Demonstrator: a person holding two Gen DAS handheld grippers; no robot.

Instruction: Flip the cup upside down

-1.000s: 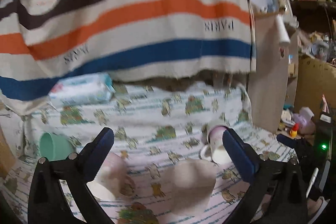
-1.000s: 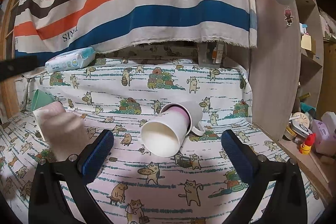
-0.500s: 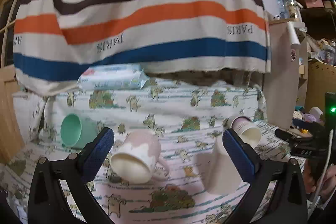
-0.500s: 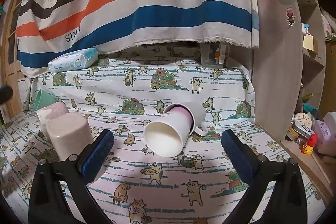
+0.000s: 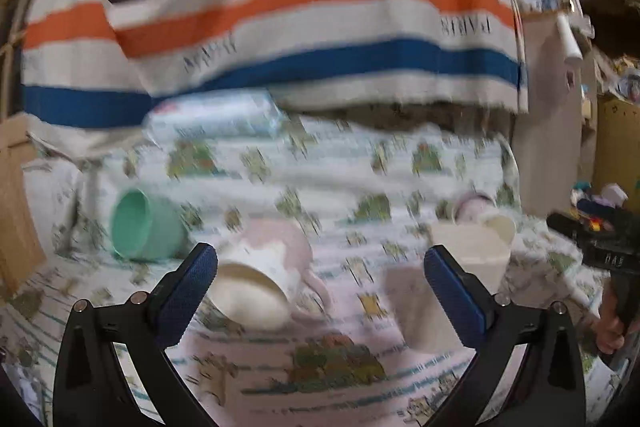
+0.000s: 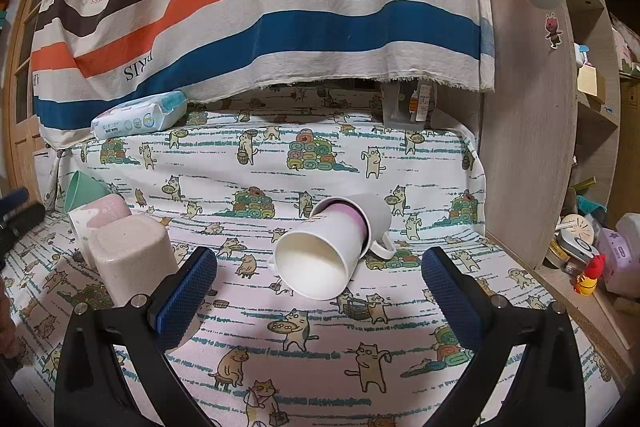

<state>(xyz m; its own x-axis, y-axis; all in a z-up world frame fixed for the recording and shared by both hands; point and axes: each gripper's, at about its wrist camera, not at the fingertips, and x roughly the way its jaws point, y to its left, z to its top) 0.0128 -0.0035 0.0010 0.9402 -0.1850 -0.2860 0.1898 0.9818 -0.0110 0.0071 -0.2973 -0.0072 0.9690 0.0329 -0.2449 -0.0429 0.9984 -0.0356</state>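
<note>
A beige speckled cup [image 6: 130,261] stands upside down on the cat-print cloth at the left; it shows blurred in the left wrist view [image 5: 436,291]. A pink-and-white mug [image 5: 260,279] lies on its side just beyond my open, empty left gripper [image 5: 320,287], mouth toward the camera. A green cup [image 5: 144,223] lies on its side further left. A white paper cup [image 6: 324,255] lies on its side, nested in a grey mug [image 6: 378,219], straight ahead of my open, empty right gripper [image 6: 318,299].
A wet-wipes pack [image 6: 140,117] lies at the back left under a striped hanging cloth [image 6: 280,7]. A wooden shelf panel [image 6: 528,147] bounds the right side, with small toys and bottles [image 6: 600,259] beyond it. The left wrist view is motion-blurred.
The left gripper has pulled back from the beige cup, which now stands upside down by itself, and swung toward the pink mug. The right gripper has barely moved.
</note>
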